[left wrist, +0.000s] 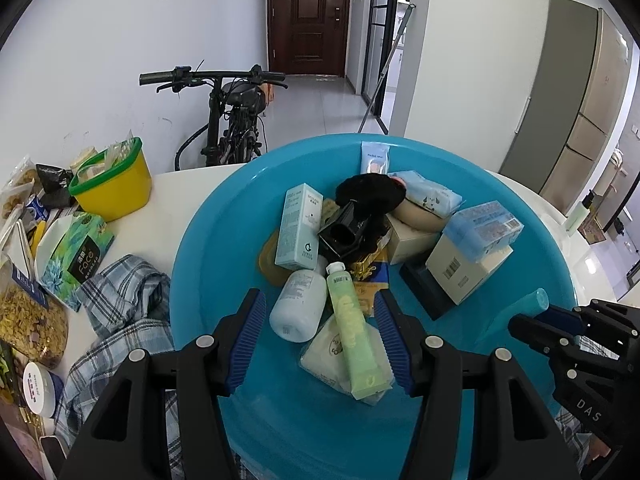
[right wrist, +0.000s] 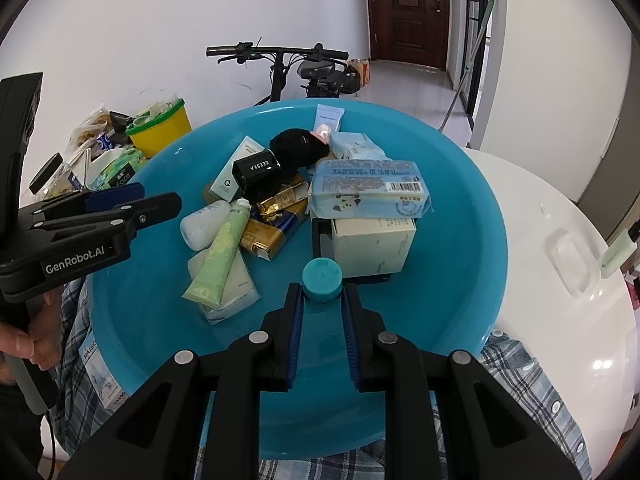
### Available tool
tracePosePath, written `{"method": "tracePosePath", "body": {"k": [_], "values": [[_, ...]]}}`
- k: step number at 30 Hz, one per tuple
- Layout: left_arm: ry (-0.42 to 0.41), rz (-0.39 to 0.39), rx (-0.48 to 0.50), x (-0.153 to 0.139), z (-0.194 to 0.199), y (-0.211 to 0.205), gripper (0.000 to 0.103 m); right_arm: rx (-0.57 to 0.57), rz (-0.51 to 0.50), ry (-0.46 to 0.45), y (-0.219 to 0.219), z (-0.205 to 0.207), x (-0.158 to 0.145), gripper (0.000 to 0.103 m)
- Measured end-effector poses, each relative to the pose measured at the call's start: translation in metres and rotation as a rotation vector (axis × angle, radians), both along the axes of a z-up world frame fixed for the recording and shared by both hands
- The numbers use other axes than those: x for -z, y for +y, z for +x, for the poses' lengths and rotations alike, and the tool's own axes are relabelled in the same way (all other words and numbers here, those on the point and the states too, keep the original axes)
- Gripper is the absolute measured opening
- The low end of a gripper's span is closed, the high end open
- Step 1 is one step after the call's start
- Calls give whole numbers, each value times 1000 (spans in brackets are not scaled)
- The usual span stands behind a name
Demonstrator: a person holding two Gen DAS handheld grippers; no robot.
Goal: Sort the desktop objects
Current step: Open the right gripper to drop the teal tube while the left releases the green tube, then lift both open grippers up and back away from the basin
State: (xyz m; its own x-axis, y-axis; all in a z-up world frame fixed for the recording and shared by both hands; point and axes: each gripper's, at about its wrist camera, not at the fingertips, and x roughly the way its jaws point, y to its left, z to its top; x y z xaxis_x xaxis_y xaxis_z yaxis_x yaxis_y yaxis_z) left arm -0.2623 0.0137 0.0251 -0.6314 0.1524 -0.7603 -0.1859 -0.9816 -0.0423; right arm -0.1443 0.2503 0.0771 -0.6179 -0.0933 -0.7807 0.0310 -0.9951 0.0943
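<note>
A blue basin holds several toiletries: a green tube, a white bottle, a pale teal box, a black box and a blue wipes pack. My left gripper hangs open over the basin's near side. The green tube and the white bottle lie on the basin floor between its fingers, and the pads touch neither. My right gripper is shut on a translucent blue bottle with a teal cap, held just above the basin.
A yellow tub with a green rim, a tissue pack and snack bags crowd the table's left. Plaid cloth lies under the basin. The white tabletop extends right. A bicycle stands behind. A hand grips the left tool.
</note>
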Motion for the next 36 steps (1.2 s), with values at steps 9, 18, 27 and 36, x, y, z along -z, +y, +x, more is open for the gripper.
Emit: {"method": "tracePosePath", "body": {"k": [9, 18, 27, 36], "values": [[10, 16, 2, -1, 5, -1, 59, -2, 6, 10, 0, 1, -2, 18], [31, 48, -5, -6, 11, -6, 59, 15, -5, 15, 4, 3, -1, 18], [168, 95, -47, -28, 24, -16, 77, 59, -41, 95, 12, 11, -16, 65], [295, 75, -75, -46, 36, -21, 92, 122, 36, 219, 14, 22, -31, 88]]}}
